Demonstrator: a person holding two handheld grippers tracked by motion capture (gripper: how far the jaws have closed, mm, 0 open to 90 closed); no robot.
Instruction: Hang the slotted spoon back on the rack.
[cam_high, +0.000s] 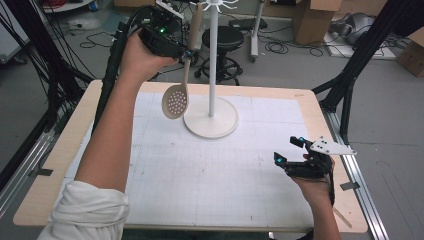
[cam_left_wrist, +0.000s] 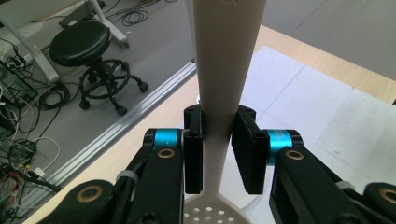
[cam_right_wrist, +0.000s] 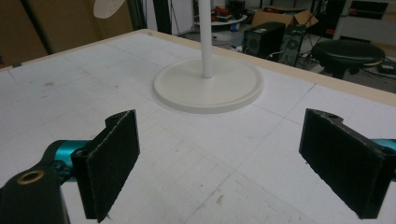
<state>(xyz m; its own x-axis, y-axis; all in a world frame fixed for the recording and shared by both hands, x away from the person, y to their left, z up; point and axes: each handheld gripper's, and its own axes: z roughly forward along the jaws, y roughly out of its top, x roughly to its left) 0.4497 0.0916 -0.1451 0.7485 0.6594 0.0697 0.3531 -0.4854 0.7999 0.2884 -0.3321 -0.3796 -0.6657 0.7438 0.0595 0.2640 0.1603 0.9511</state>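
Spoon (cam_high: 176, 100) with holes pinched by left gripper (cam_high: 187, 54), far left by stand (cam_high: 210, 117); right gripper (cam_high: 292, 150) spread, near right.

Beige slotted spoon (cam_high: 176, 100), long flat handle widening upward, round perforated bowl hanging lowest, held upright in the air above the table's far left, bowl just beside the white stand's round base (cam_high: 210, 117)

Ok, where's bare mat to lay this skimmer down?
Bare mat runs wide from the stand's round base to the near edge, between the left forearm and the open right claw. The left claw grips the slotted skimmer beside the pole; that spot is tight.
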